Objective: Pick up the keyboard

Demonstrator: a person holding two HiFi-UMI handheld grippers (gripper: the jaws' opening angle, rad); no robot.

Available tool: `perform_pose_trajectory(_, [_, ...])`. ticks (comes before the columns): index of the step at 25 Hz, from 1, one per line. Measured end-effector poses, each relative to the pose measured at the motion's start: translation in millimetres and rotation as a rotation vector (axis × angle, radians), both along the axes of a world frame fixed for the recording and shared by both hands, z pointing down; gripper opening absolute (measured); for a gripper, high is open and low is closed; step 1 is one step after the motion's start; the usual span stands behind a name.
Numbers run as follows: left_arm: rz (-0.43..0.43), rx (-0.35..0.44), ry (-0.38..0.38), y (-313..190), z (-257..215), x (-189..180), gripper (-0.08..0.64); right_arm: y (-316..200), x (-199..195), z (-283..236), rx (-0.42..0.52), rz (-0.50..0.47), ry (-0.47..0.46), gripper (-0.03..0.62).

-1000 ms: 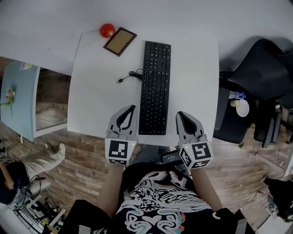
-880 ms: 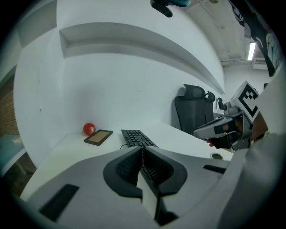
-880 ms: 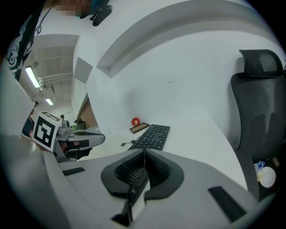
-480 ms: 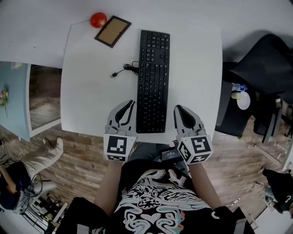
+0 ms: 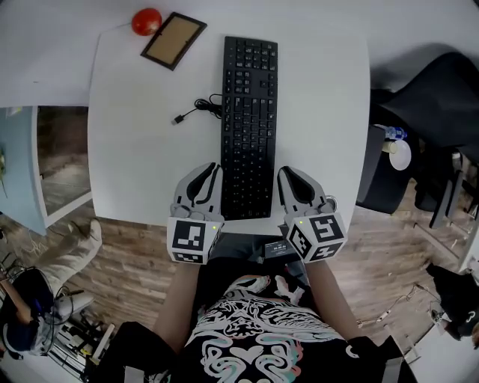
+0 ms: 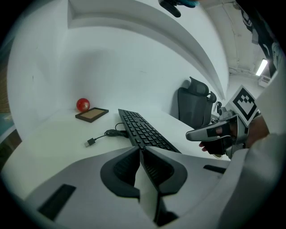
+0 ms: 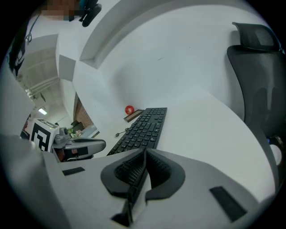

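The keyboard (image 5: 249, 127), black, lies flat on the white tabletop (image 5: 322, 97). It runs lengthwise away from the person, w/ its near short end close to the tabletop's near edge. Its cable (image 5: 200, 107) curls off the left side & ends in a loose USB plug on the tabletop.

The left hand-held gripper (image 5: 217, 172) sits just beside the keyboard's near left corner, jaws pressed together w/ nothing btwn them. The right hand-held gripper (image 5: 283, 173) sits just beside the near right corner, jaws likewise pressed together & empty. Whether either tip touches the keyboard can't be told.

At the far left corner of the tabletop a small brown picture frame (image 5: 174, 40) lies flat, w/ a red ball (image 5: 147, 21) just beside it. A black office chair (image 5: 426, 97) stands off to the right of the tabletop, on a wood-plank floor (image 5: 127, 277).
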State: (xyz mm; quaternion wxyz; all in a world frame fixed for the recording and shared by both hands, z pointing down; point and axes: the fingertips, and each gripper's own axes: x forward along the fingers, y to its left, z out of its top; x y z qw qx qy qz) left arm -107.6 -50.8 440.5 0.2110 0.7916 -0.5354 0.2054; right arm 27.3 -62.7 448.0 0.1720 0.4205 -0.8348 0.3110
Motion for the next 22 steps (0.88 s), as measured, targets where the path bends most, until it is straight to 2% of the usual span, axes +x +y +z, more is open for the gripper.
perform_pose_trajectory(7, [0.015,-0.047,0.004,-1,13,4,0.02,3,-12,22,-0.154,-0.007,-0.133,0.032])
perform_pose_trajectory(11, [0.004,-0.082,0.061,-2,22,3,0.023,2,-16,27,-0.189,-0.003,-0.169,0.034])
perform_pose_trajectory(12, [0.011,-0.089,0.073,-2,24,4,0.034,1,-17,28,-0.197,-0.001,-0.176,0.039])
perform_pose_trajectory(14, [0.034,-0.098,0.082,-5,25,5,0.071,0,-18,32,-0.211,-0.002,-0.183,0.11])
perform_pose_trajectory(15, [0.043,-0.104,0.093,-7,25,6,0.083,0,-18,34,-0.218,-0.002,-0.186,0.12])
perform_pose_trajectory(18, [0.054,-0.137,0.16,-11,26,8,0.143,-2,-18,36,-0.237,0.007,-0.191,0.129])
perform_pose_trajectory(22, [0.075,-0.186,0.223,-18,32,12,0.167,-7,-19,37,-0.249,0.005,-0.196,0.137])
